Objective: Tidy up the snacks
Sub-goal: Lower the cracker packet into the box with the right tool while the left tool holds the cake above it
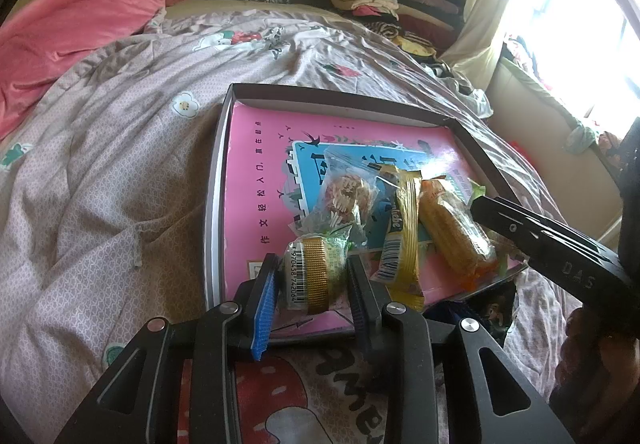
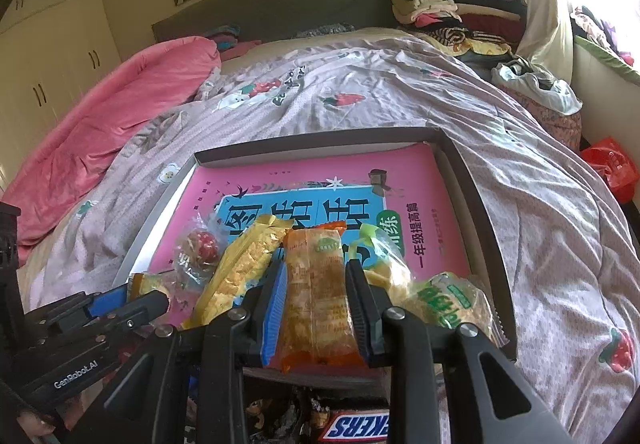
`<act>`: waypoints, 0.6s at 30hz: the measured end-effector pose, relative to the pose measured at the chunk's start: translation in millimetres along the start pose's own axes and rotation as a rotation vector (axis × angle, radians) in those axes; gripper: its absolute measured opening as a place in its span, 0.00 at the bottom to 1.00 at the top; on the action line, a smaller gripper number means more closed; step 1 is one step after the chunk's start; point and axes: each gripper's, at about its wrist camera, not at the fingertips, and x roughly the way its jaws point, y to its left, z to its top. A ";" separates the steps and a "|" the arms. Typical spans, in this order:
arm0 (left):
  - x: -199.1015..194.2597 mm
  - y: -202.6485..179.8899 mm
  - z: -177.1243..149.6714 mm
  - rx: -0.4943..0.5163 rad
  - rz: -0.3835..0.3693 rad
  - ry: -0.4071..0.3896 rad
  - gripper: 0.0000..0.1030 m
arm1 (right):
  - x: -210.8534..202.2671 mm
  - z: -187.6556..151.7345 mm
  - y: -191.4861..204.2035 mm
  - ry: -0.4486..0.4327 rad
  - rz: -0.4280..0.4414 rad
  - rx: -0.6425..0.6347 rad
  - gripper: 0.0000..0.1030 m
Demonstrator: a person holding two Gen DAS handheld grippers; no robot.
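Gold-banded snack packet [image 1: 314,276] was clamped by the left gripper [image 1: 313,286] at the tray's [image 1: 216,179] near edge; the orange wafer packet [image 2: 318,296] was pinched by the right gripper [image 2: 316,308].

Glossy, crinkled plastic wrappers are catching window light on the orange snack [image 2: 316,296] and the barcoded snack [image 1: 312,276]. The matt black plastic left gripper [image 1: 312,284] (ribbed blue pads [image 1: 264,300]) is showing brushed-metal pins. The pink book cover [image 2: 320,179], at twelve o'clock, is looking smooth; the printed quilt [image 1: 120,163] is lying soft, wrinkled cloth.
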 end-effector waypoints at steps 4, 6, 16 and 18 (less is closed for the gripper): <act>-0.6 0.2 -0.8 -0.006 -0.005 0.000 0.34 | -4.2 -0.4 0.0 -0.001 0.012 0.003 0.30; -1.1 -0.1 -1.0 -0.007 -0.006 -0.001 0.35 | -5.3 -1.5 0.7 0.001 0.019 0.003 0.30; -4.4 -0.9 -1.1 -0.001 0.003 -0.010 0.41 | -8.4 -5.2 0.3 0.007 0.021 0.014 0.30; -5.7 -0.5 -0.8 -0.005 0.003 -0.008 0.42 | -8.6 -5.1 0.2 0.008 0.023 0.015 0.30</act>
